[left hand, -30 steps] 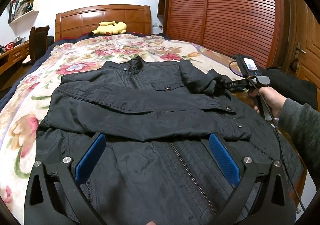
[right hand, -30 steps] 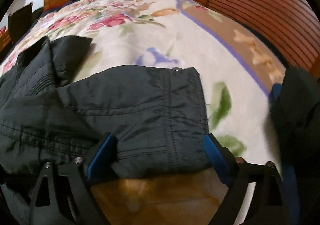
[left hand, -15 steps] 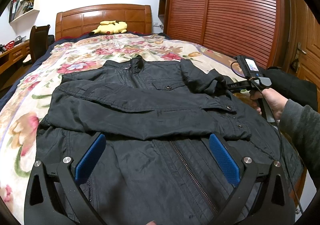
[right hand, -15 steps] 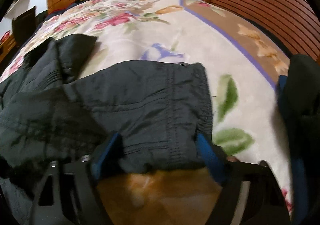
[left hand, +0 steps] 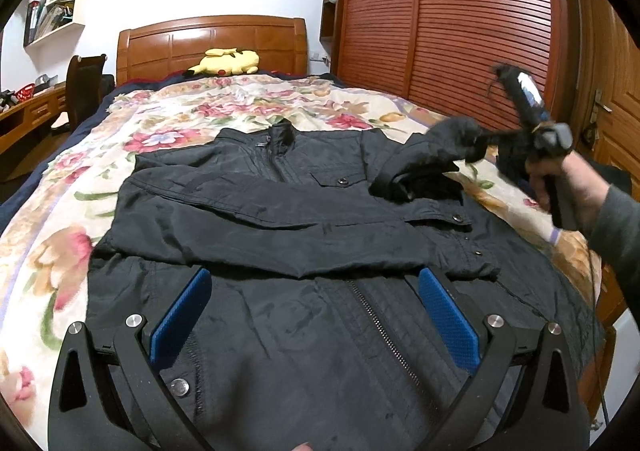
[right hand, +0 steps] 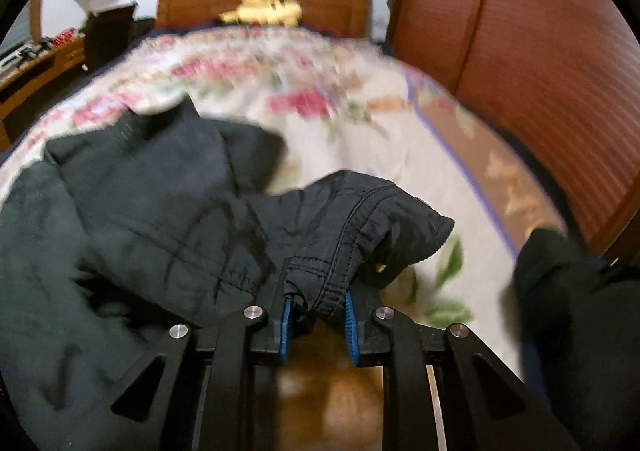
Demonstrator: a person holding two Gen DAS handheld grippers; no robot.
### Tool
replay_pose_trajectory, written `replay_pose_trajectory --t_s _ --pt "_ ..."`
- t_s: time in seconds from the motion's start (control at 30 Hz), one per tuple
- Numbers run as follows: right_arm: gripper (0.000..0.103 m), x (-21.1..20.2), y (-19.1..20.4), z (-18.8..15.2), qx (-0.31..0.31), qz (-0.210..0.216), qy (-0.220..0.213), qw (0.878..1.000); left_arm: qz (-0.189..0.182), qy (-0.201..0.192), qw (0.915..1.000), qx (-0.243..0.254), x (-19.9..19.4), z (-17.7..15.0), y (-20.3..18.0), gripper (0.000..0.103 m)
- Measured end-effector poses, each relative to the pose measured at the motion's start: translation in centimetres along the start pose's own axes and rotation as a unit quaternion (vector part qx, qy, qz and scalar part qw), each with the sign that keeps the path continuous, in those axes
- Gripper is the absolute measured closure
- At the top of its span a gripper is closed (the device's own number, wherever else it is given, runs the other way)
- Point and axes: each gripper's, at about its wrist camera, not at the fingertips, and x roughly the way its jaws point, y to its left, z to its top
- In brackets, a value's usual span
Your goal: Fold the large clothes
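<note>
A: Where does the jacket (left hand: 320,235) lie?

B: On the bedspread (left hand: 60,251), collar toward the headboard (left hand: 212,39), with 1 sleeve (left hand: 260,235) folded across its chest.

A: And the other sleeve?

B: Its cuff (right hand: 340,271) sits between the right gripper (right hand: 316,315) fingers, off the jacket's right side, above the bedspread.

A: The left gripper (left hand: 316,315)?

B: Above the jacket's lower front. A plush toy (left hand: 226,62) lies before the headboard, the wardrobe (left hand: 440,23) to the right.

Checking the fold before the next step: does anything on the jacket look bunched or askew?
Yes. The cuff is bunched in the shut right claw, lifted off the bed, while the other sleeve lies flat across the jacket.
</note>
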Motion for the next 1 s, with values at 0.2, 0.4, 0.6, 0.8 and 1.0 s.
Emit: replay_pose_trajectory --t_s 0.2,0.4,0.6,0.8,1.0 --pt "0.082 -7.3 3.2 2.0 -0.028 0.025 -0.078 0.996 0.009 -0.009 0.9999 -0.006 -1.5 -0.2 1.2 0.000" --pt "0.082 -12.5 8.2 2.0 -0.076 0.062 -0.126 0.987 0.024 -0.016 0.9995 -0.013 -3.0 -0.7 2.9 0.000" --pt "0.082 -15.7 12.5 1.1 -0.117 0.100 -0.149 0.977 0.043 -0.021 0.9987 -0.019 -4.7 -1.4 4.9 0.000" --pt "0.082 -18.0 16.0 -0.7 -0.156 0.135 -0.155 0.966 0.055 -0.026 0.9977 -0.029 -5.9 -1.9 6.3 0.000" --pt "0.080 -18.0 16.3 -1.6 -0.171 0.154 -0.130 0.964 0.063 -0.027 0.9971 -0.035 -6.5 -2.2 7.4 0.000"
